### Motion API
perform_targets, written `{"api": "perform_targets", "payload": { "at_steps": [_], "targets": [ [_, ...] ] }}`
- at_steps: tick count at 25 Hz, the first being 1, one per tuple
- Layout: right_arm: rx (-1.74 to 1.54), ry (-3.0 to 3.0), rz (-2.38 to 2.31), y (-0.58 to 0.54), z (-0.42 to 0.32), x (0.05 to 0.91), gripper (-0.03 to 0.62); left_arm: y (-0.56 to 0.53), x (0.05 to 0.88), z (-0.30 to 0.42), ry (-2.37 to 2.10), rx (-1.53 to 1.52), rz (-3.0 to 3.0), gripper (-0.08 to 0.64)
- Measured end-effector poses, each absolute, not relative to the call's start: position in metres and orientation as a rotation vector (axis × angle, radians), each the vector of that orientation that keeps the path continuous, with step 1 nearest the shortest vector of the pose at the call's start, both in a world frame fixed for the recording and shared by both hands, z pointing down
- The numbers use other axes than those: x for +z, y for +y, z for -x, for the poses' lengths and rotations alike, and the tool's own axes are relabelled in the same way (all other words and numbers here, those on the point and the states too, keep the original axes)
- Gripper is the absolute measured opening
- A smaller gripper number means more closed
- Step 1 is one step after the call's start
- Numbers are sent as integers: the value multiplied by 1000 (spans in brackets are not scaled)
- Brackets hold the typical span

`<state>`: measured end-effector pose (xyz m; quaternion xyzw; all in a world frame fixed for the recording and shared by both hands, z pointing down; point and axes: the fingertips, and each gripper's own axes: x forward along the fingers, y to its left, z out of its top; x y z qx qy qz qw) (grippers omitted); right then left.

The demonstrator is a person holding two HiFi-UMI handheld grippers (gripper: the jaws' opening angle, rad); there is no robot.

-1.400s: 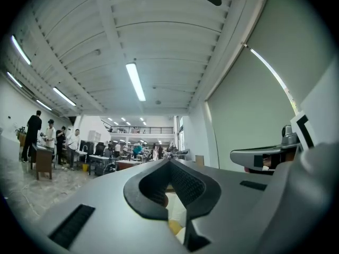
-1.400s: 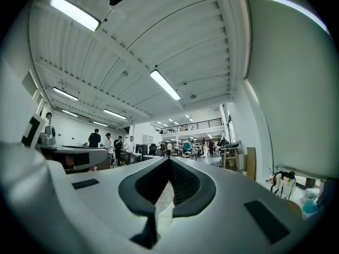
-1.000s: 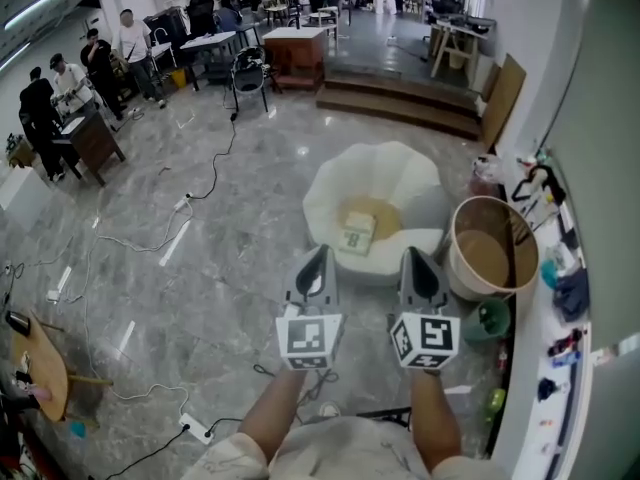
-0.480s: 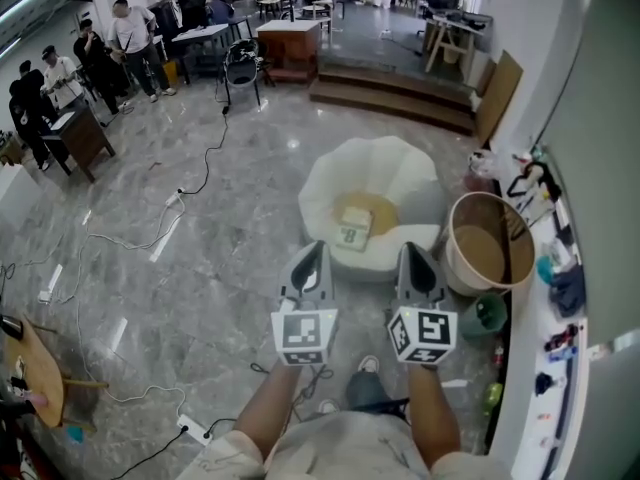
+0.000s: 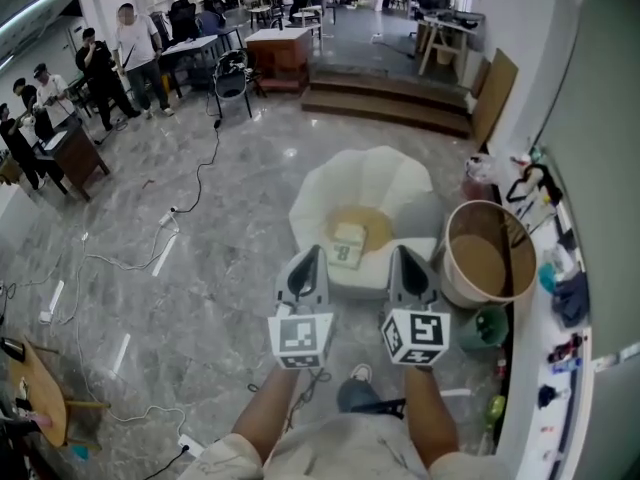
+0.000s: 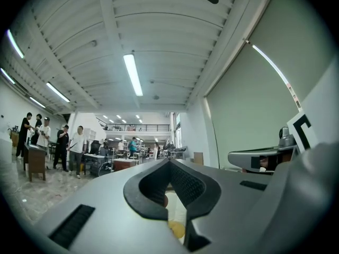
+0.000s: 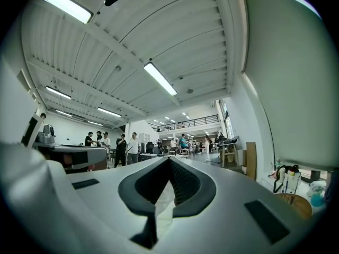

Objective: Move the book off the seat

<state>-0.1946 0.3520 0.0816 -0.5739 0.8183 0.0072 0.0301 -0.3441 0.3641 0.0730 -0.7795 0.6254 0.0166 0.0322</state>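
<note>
Hand-held grippers (image 5: 311, 254) (image 5: 400, 252) parallel, pointing forward, closed

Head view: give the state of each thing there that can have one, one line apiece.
book: lying flat on the seat, not yet moved, untouched.
seat: upright on the floor, carrying the book.
basket: upright, open-topped, right of the seat.
left gripper: shut, empty, held short of the seat.
right gripper: shut, empty, held short of the seat.
</note>
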Motion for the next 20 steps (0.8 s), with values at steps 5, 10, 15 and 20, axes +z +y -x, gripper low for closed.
{"api": "perform_targets", "payload": {
  "at_steps": [5, 10, 15, 20],
  "targets": [
    [-11, 2510, 1776, 299, 171, 83, 3, 310, 71, 319, 1919, 36, 2401, 3],
    [-37, 2491, 1765, 250, 143, 82, 3, 261, 71, 289, 1918, 5, 2397, 3],
    [-60, 2494, 1767, 212, 118, 93, 3, 223, 77, 266, 1923, -9, 2400, 3],
    [-80, 2498, 1769, 184, 109, 100, 3, 196, 80, 263, 1944, -20, 2397, 3]
  ]
}}
